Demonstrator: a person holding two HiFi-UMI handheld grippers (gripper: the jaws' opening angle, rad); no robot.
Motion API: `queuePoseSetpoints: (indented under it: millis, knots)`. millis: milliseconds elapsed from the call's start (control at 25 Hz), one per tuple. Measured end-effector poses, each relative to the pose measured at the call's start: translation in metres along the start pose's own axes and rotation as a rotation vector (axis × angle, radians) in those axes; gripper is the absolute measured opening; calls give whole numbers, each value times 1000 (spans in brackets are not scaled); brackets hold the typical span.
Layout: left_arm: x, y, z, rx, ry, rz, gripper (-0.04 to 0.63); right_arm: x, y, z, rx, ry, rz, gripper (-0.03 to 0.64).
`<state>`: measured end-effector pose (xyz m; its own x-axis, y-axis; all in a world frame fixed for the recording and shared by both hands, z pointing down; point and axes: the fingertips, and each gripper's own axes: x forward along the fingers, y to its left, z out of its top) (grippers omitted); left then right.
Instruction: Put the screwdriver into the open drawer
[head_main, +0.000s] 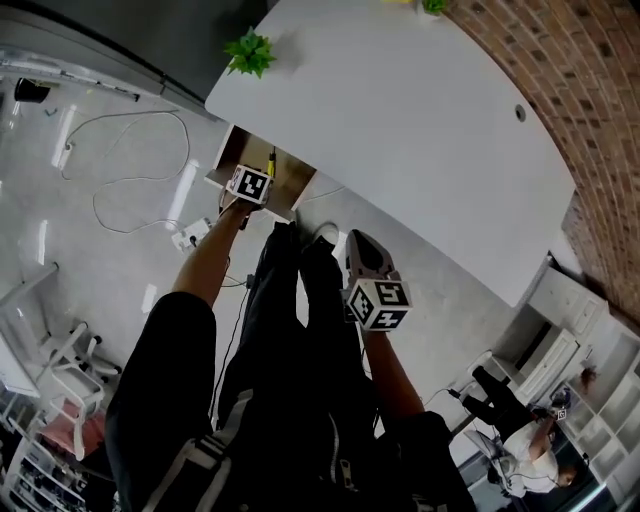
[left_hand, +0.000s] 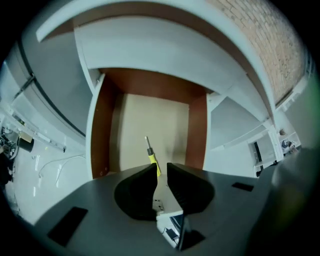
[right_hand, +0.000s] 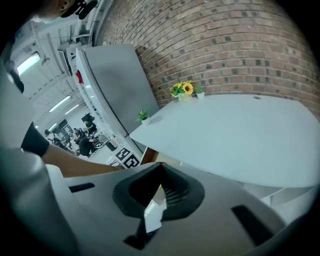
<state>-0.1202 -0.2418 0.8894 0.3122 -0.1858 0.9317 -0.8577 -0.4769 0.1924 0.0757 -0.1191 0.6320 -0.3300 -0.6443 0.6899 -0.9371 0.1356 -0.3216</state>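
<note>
**Head view.** The left gripper (head_main: 255, 180) hangs over the open drawer (head_main: 232, 150) under the white table (head_main: 400, 130). The screwdriver (head_main: 270, 160) shows just past its tip. The right gripper (head_main: 362, 250) is well apart from the drawer, so the left is clearly the nearer.

**Left gripper view.** The left gripper (left_hand: 161, 167) has its jaws slightly apart, with nothing between them. The screwdriver (left_hand: 151, 157) lies on the floor of the drawer (left_hand: 102, 130), ahead of and below the left jaw tip. Its long axis runs almost along the gripper's pointing line, handle nearest and shaft toward the drawer's back. Placement looks done.

**Right gripper view.** The right gripper (right_hand: 160, 167) has its jaws together and empty, aimed at the table (right_hand: 240, 130).
</note>
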Motion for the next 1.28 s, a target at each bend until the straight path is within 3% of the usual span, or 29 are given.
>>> queuePoseSetpoints:
  millis: [200,720,960,1280]
  knots:
    - [-69,-22,19,55,-158,-22,48,-4,6,40,-55,-60,12,6]
    - [-268,-63,159,166,-648,9,31,-26,7,169,-141,-318,8,6]
    - [-350,-80,217,221,-835,26,31,-45,12,222,-211,-427,13,6]
    - [-413,-85,254,248,-972,41,31,-71,13,264,-249,-544,-6,6]
